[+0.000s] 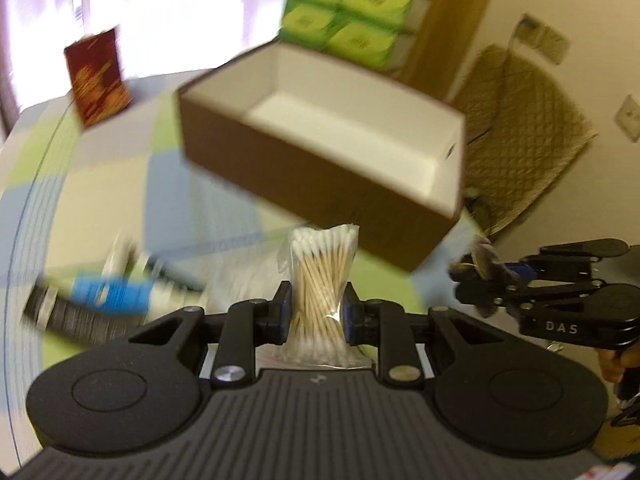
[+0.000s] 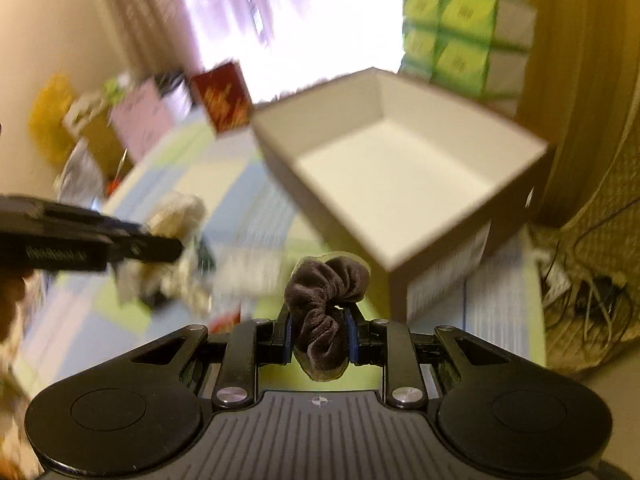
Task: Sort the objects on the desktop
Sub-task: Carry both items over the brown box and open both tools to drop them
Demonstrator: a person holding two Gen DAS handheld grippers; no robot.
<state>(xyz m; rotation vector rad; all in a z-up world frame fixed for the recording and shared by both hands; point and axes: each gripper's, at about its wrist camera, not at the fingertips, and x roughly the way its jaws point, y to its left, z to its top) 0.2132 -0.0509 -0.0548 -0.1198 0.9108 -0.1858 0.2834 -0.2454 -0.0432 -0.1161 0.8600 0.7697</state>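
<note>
i see round table under pale checked blue-green cloth (image 1: 120,184). open brown cardboard box with white inside (image 1: 320,128) sits on it, ahead of both my grippers. stack of green tissue packs (image 1: 352,12) behind box. my left gripper (image 1: 316,312) clamped on clear bag of wooden cotton swabs (image 1: 320,280), raised off cloth. my right gripper (image 2: 320,340) pinching grey velvet scrunchie (image 2: 324,300), near box's front corner.

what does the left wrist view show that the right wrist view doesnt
Only the left wrist view: the left gripper shut on a bag of cotton swabs, and a blurred blue-labelled item.
Only the right wrist view: the right gripper's grip on a dark scrunchie, and a yellow bag.
Both: the empty brown box, green cartons, red booklet.
</note>
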